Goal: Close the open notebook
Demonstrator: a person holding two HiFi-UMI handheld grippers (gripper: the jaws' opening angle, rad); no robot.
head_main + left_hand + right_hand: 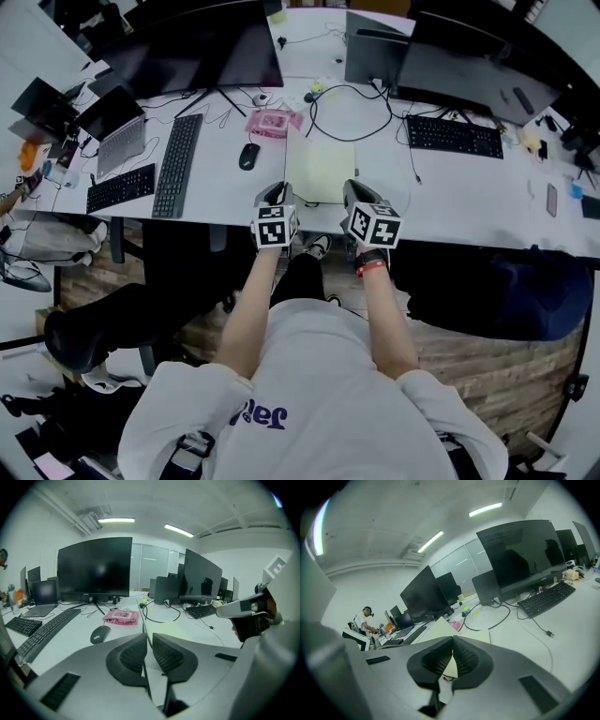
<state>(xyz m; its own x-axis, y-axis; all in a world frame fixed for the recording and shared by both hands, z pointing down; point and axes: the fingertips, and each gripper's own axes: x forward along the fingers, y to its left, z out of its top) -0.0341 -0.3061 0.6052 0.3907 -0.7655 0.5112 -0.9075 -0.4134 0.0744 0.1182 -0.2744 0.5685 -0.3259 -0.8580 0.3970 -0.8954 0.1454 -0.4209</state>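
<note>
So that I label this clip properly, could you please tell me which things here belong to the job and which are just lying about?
Job: pale yellow paper notebook; left claw, shut on it; right claw.
Lying about: black computer mouse; pink plastic pouch; long black keyboard; large dark monitor.

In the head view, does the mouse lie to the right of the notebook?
No, the mouse sits left of the notebook, beside the keyboard.
</note>
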